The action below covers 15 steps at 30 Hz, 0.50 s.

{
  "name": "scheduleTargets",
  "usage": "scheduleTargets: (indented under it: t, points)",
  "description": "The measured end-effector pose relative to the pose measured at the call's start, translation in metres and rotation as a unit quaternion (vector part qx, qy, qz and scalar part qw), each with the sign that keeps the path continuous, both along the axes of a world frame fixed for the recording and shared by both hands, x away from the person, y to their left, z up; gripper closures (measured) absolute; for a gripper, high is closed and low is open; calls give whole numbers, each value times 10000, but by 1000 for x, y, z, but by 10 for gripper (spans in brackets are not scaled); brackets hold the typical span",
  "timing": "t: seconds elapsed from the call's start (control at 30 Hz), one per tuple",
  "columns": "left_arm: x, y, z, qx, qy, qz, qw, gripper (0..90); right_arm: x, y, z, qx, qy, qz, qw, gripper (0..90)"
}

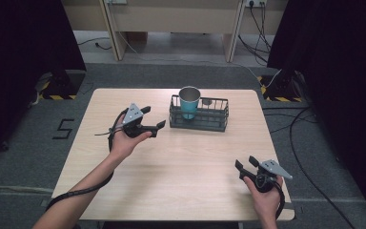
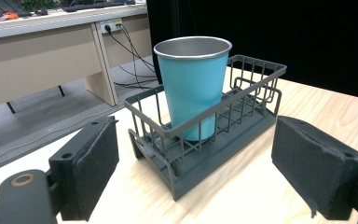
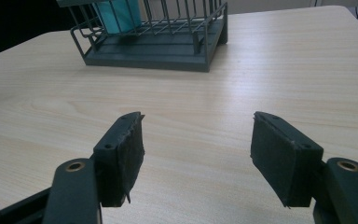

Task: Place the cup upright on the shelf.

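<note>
A blue metal cup (image 1: 189, 100) stands upright in the left end of a dark wire basket (image 1: 215, 122) at the back middle of the wooden table. My left gripper (image 1: 155, 117) is held just left of the basket, open and empty, its jaws pointing at it. In the left gripper view the cup (image 2: 193, 84) and the basket (image 2: 154, 136) sit close ahead between the spread pads. Near the front right corner my right gripper (image 1: 245, 162) is low over the table, open with nothing between its pads. The right gripper view has the basket (image 3: 154, 56) and the cup's base (image 3: 116, 14) far ahead of the gripper (image 3: 198, 149).
The light wooden table (image 1: 181, 181) has bare room between the two hands. Behind it stand a pale desk (image 1: 171, 19) and floor cables (image 1: 305, 124). Dark curtains hang on both sides.
</note>
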<state>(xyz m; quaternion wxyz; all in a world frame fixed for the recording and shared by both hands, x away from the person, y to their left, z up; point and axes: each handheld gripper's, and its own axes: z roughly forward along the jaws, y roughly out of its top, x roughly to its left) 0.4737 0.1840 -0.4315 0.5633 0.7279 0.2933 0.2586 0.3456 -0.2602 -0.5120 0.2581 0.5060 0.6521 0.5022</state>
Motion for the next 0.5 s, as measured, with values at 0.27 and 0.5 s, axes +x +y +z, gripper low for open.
scheduleTargets:
  t: [0.27,0.5]
  points:
    - [-10,11,-2,-37,9,45,10000,142,0,0,0,15,-11,-9,10000,353]
    - [-20,22,-6,-79,12,107,9999,141,0,0,0,7,-6,-18,10000,353]
